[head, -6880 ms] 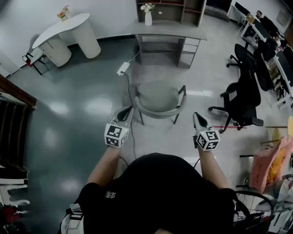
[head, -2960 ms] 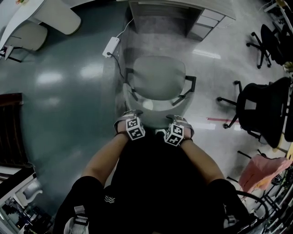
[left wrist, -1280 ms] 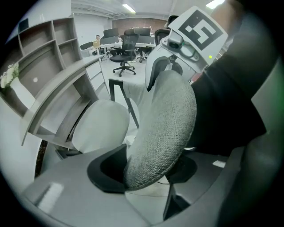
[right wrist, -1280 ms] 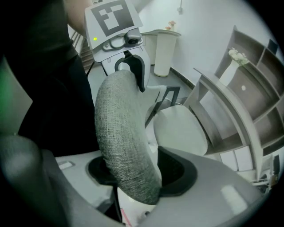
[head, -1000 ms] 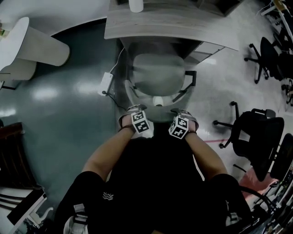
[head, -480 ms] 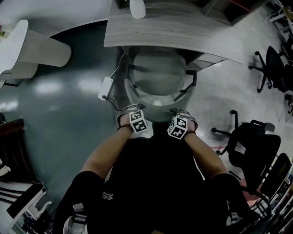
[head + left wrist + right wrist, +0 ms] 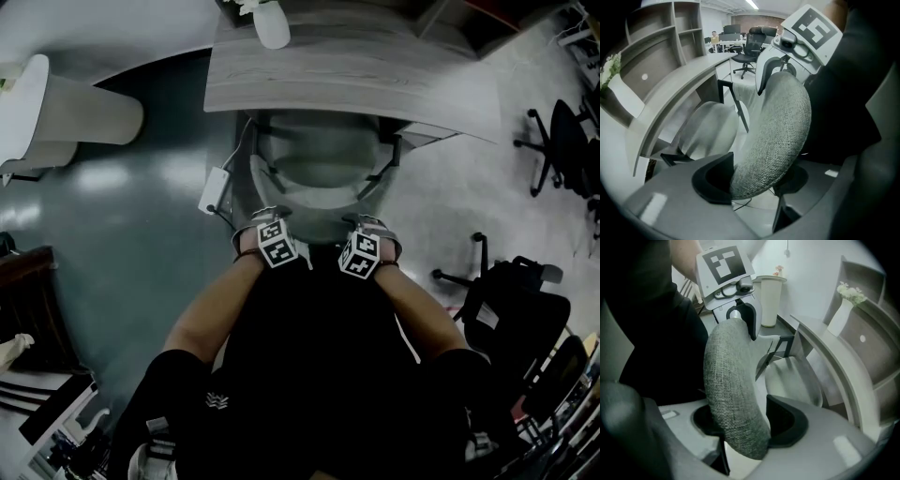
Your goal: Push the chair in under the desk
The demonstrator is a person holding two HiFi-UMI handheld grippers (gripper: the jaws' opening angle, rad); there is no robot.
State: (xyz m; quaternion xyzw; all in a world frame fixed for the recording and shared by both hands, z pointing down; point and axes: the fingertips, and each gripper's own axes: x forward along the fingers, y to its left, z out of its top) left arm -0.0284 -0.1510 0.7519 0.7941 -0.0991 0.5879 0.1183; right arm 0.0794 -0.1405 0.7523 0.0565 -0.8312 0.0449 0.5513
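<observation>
The grey chair [image 7: 314, 173] stands with the front of its seat under the edge of the grey wooden desk [image 7: 375, 75]. Both grippers clamp its padded fabric backrest [image 7: 314, 223] from behind. My left gripper [image 7: 267, 225] is shut on the left part, and the fabric backrest [image 7: 776, 126] fills its jaws. My right gripper [image 7: 367, 230] is shut on the right part, with the backrest [image 7: 733, 390] between its pads. The seat [image 7: 708, 129] lies beneath the desk top [image 7: 679, 98]. In the right gripper view the seat [image 7: 792, 376] also sits below the desk [image 7: 834, 362].
A white vase [image 7: 272, 28] stands on the desk by a shelf unit [image 7: 656, 37]. A white power strip [image 7: 214, 190] with a cable lies on the floor left of the chair. A white rounded table [image 7: 56, 103] is at far left; black office chairs [image 7: 511, 300] stand at right.
The chair has slid forward, further under the desk, and more of the seat is now covered by the desk top. Both grippers stay clamped on the backrest and moved with it.
</observation>
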